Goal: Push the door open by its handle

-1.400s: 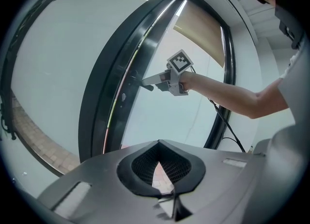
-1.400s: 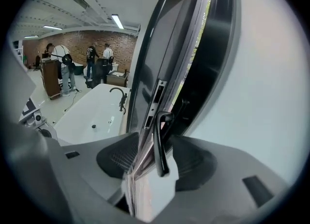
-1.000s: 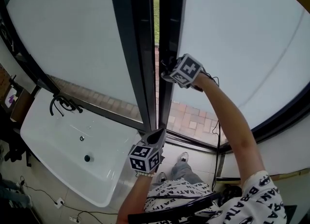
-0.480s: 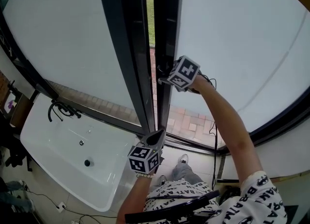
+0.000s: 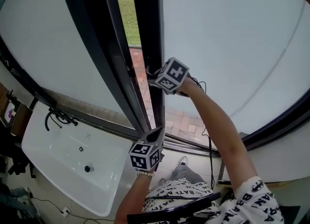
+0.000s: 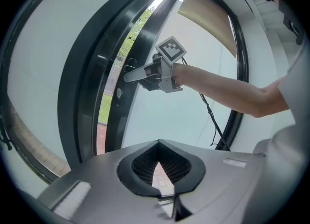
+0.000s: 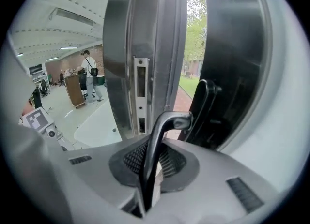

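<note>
**Right gripper clamped on the lever, door ajar**

- Right gripper [image 7: 149,174]: jaws have just been closing. They now stand nearly together and pinch the dark bent metal lever handle [image 7: 162,131] that runs up between them. Arm stretched out to the door edge.
- Handle sits on the opening edge of the dark-framed frosted-glass door [image 5: 232,49], by the silver lock plate [image 7: 140,95] in the edge face.
- Door stands ajar. The gap between it and the frosted panel on the left [image 5: 43,39] shows green grass [image 5: 127,20] and red brick paving [image 5: 184,119] outside.
- Left gripper [image 5: 155,133]: jaws together, nothing between them. Held low, pointing at the foot of the dark frame, well below the handle.
- Lower left: white rectangular basin [image 5: 53,170] with a black tap [image 5: 58,117] at its far rim.
</note>
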